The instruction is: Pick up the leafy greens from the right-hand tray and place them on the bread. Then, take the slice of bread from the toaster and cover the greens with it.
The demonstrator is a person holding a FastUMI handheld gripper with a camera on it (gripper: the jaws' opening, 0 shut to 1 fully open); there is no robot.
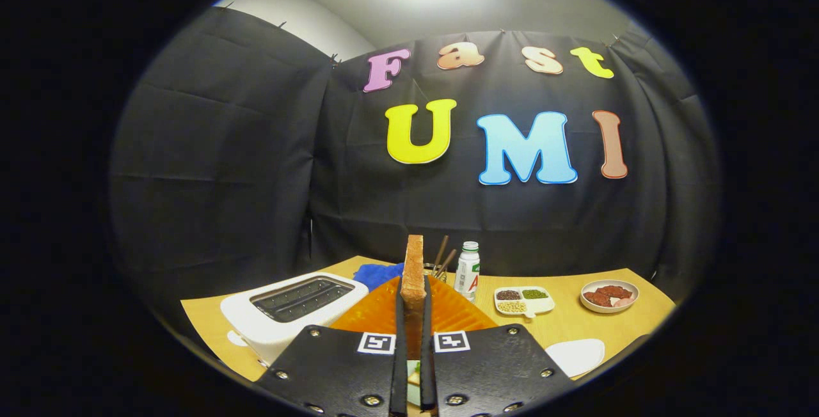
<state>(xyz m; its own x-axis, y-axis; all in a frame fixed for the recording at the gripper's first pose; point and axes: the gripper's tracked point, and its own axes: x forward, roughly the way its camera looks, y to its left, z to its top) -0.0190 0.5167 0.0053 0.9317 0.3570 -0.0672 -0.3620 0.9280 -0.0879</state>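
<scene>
My gripper is shut on a slice of bread, which stands upright on its edge between the two black fingers and rises above them. The white toaster sits to the left of the fingers with its dark slots empty. Below and just beyond the fingers lies an orange plate; a glimpse of something pale and green shows in the gap between the finger bases. A white tray lies to the right of the fingers, and I see no greens on its visible part.
The wooden table also carries a white bottle, a jar with brown sticks, a blue cloth, a divided dish of beans and a bowl of reddish pieces. Black cloth walls close the back.
</scene>
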